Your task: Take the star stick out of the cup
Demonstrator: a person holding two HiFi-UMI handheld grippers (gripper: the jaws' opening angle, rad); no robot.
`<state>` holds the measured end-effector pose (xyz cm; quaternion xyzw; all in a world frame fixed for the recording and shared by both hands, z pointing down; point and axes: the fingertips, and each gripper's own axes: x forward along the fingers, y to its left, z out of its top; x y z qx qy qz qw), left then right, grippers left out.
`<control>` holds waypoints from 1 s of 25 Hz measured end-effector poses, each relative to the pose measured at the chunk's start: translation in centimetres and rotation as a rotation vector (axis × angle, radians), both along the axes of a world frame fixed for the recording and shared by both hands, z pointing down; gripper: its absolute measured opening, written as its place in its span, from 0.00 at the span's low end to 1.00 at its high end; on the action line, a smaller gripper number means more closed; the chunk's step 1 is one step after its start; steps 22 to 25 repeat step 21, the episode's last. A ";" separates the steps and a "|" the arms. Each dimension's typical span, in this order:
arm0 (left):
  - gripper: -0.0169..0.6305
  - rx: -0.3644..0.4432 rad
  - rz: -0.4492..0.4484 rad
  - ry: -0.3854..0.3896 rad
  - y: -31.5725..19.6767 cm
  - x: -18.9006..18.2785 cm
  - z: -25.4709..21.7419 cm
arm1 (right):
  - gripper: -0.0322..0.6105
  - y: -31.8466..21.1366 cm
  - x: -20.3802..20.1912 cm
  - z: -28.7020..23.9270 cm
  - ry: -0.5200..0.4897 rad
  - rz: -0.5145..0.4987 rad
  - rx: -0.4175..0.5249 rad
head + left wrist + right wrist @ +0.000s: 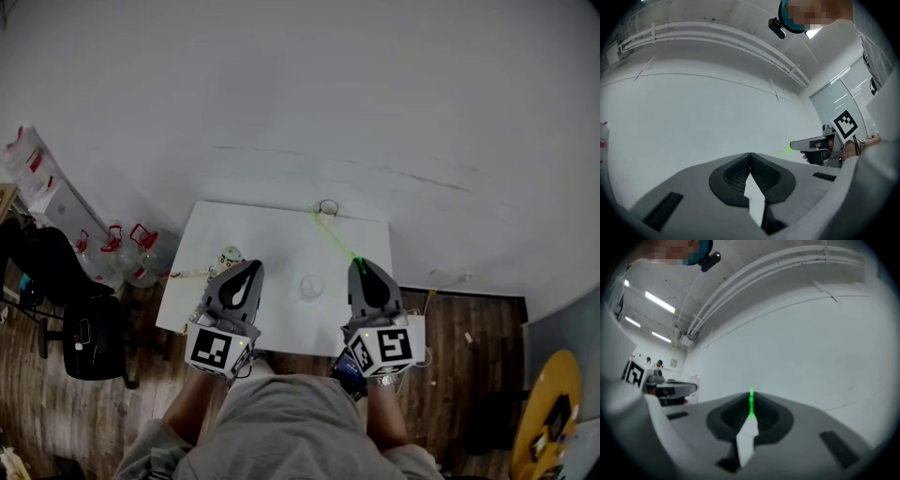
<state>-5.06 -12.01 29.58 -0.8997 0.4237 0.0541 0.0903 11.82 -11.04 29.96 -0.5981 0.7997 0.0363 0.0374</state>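
My right gripper (359,266) is shut on a thin green stick (335,237) that slants from its jaws toward the table's far edge. The star end is too small to make out. In the right gripper view the green stick (751,402) stands straight up from the closed jaws of the right gripper (751,409). A clear cup (311,285) stands on the white table (272,234) between the two grippers. My left gripper (248,270) is shut with nothing in it, left of the cup. The left gripper view shows the right gripper (793,145) with the stick (783,153).
A small dark ring-shaped object (326,207) sits at the table's far edge. A small round item (230,255) lies at the table's left. Red-capped bottles (122,251) and a black chair (89,336) stand on the floor to the left; a yellow round table (548,412) at right.
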 end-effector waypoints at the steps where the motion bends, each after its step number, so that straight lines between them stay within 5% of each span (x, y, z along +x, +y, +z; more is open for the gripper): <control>1: 0.08 0.005 0.001 -0.009 0.0 0.0 0.2 | 0.12 0.0 0.0 0.1 0.000 0.001 -0.002; 25: 0.08 -0.052 0.011 0.008 -0.6 0.8 1.0 | 0.12 -0.6 0.9 1.3 0.004 0.008 -0.030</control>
